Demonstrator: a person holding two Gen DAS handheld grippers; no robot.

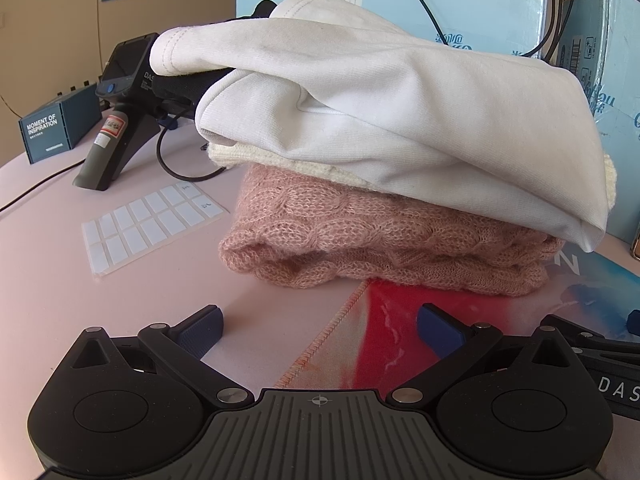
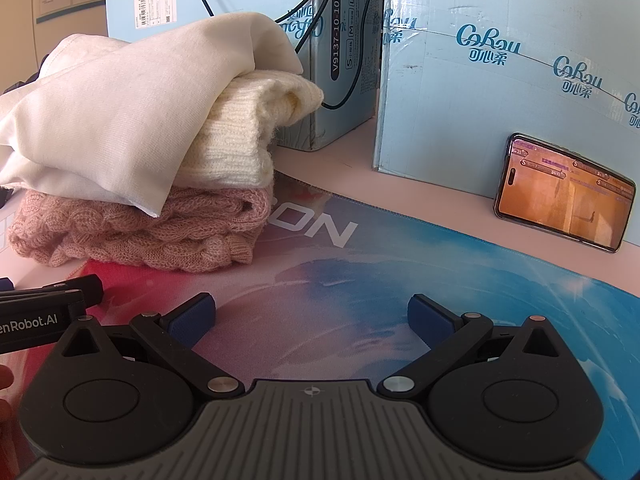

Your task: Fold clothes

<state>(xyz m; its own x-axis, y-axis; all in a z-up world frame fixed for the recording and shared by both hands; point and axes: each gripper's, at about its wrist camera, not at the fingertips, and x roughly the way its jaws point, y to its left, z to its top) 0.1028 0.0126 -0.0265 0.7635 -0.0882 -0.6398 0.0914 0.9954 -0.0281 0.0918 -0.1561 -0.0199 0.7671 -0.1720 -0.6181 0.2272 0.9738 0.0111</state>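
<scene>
Left wrist view shows the left hand-held gripper [image 1: 320, 326] released, its blue pads spread wide with nothing between them, low over the worktop [image 1: 48, 272] at the stitched edge of a printed mat [image 1: 384, 320]. Just ahead lies a stack of three folded clothes: a white top [image 1: 400, 112] on a cream knit [image 1: 256, 158], both on a pink knit [image 1: 360, 240] at the bottom. The stack straddles the mat's edge, partly on bare worktop. Beside it toward the far left corner lie a label sheet [image 1: 148, 220], a grey scanner [image 1: 120, 120] on its stand and a small blue box [image 1: 56, 128].

Right wrist view shows the right hand-held gripper [image 2: 310, 316] also released and holding nothing, over the mat [image 2: 440, 280] nearer its middle. The stack sits to its left, the white top [image 2: 120, 120] draped over the cream knit [image 2: 248, 136] and pink knit [image 2: 140, 232]. Cartons [image 2: 480, 100] line the far edge, and a lit phone [image 2: 564, 192] leans against one.
</scene>
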